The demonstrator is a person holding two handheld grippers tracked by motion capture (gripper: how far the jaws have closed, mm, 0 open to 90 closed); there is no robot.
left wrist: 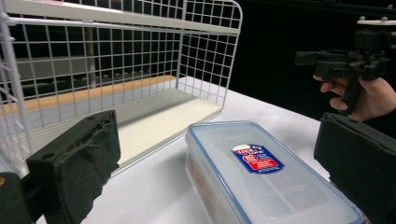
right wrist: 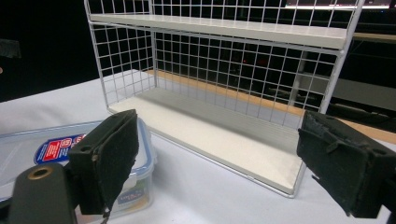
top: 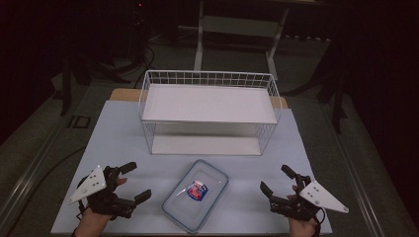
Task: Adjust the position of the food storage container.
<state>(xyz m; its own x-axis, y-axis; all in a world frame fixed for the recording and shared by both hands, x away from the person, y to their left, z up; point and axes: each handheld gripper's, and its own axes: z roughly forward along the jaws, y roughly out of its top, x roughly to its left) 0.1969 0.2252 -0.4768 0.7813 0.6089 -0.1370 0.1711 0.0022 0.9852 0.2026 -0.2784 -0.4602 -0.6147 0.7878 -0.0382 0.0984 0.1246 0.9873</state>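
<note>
Both tools sit at the near edge of the worktop point(top: 123, 128), one on each side of a clear plastic box point(top: 195, 194) with a blue-rimmed lid and a red and blue label point(top: 197, 190). To the box's left, the left tool point(top: 134, 181) has its jaws spread wide and holds nothing; in the left gripper view its black pads point(left wrist: 77, 163) frame the box point(left wrist: 261, 177) with open space between them. To the box's right, the right tool point(top: 278, 179) is likewise wide open and empty, held by a hand point(top: 302, 228). Its pads point(right wrist: 109, 156) stand far apart in the right gripper view, the box point(right wrist: 56, 154) partly behind one of them. Beyond the box, farther from the person, stands a white wire shelf rack point(top: 210, 112) with two white shelves, its open front facing the box. Neither tool touches the box.
</note>
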